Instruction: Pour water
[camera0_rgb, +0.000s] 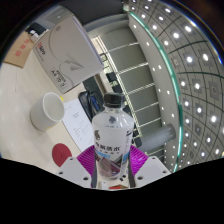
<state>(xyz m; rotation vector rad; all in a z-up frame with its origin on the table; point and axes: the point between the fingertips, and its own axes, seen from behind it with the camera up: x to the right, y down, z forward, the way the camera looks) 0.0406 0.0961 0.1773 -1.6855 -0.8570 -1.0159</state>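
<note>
A clear plastic water bottle (112, 128) with a dark cap and a white-and-blue label stands upright between my fingers, lifted off the table. My gripper (111, 165) is shut on the bottle, and the purple pads (87, 160) press on its lower body from both sides. A white cup (47, 109) stands on the table to the left of the bottle, apart from it, with its mouth open upward.
A white box (68, 52) with printed marks lies beyond the cup. A sheet of paper (77, 118) rests between cup and bottle. A red round thing (63, 152) lies near the left finger. A patterned curved wall (190, 70) rises on the right.
</note>
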